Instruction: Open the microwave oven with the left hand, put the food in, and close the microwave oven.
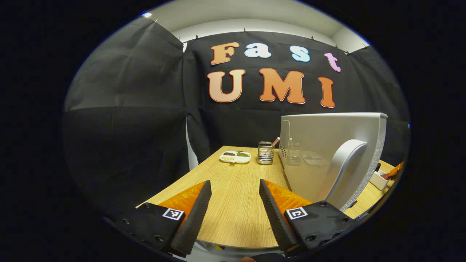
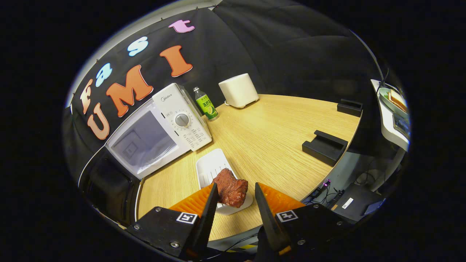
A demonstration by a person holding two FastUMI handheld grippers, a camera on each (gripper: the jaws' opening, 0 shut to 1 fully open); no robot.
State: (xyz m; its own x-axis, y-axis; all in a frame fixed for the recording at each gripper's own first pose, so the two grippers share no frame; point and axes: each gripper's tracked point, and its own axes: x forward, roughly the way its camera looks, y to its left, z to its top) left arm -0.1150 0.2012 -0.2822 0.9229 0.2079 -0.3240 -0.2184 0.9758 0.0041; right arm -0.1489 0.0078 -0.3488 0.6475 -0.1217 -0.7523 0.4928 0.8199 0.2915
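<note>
In the right gripper view the white microwave (image 2: 182,120) stands at the table's back with its door (image 2: 105,182) swung out to the left and the grey cavity (image 2: 142,142) showing. A reddish-brown piece of meat (image 2: 230,191) lies on a white tray (image 2: 209,165) in front of it. My right gripper (image 2: 235,185) is open, its fingertips on either side of the meat. In the left gripper view the door's pale outer face (image 1: 313,145) and curved handle (image 1: 347,171) stand just to the right of my open, empty left gripper (image 1: 235,182).
A divided dish of beans (image 1: 235,157) and a metal utensil holder (image 1: 265,153) sit at the far end of the wooden table (image 1: 236,203). A green bottle (image 2: 205,103), a white box-shaped appliance (image 2: 238,91) and two black stands (image 2: 324,145) are to the microwave's right.
</note>
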